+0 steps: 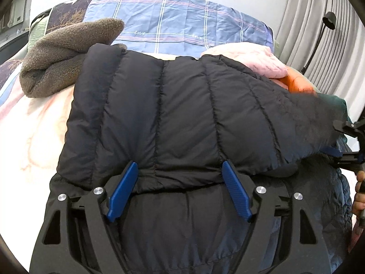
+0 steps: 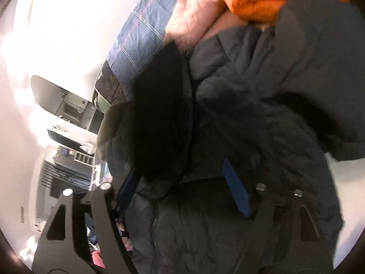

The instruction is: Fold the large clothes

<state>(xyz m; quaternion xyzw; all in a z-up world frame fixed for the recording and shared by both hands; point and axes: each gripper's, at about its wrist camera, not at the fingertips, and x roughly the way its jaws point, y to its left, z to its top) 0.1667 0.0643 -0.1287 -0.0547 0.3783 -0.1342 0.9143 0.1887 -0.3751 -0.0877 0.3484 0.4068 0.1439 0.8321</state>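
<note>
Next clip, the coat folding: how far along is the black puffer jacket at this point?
Done, by the look of it: the black quilted puffer jacket lies on the bed with its top part doubled over the lower part, the fold edge at the left gripper. In hand: nothing; both the left and the right gripper stand open over the fabric. Left: probably squaring the bundle and moving on to the brown fleece garment behind it.
</note>
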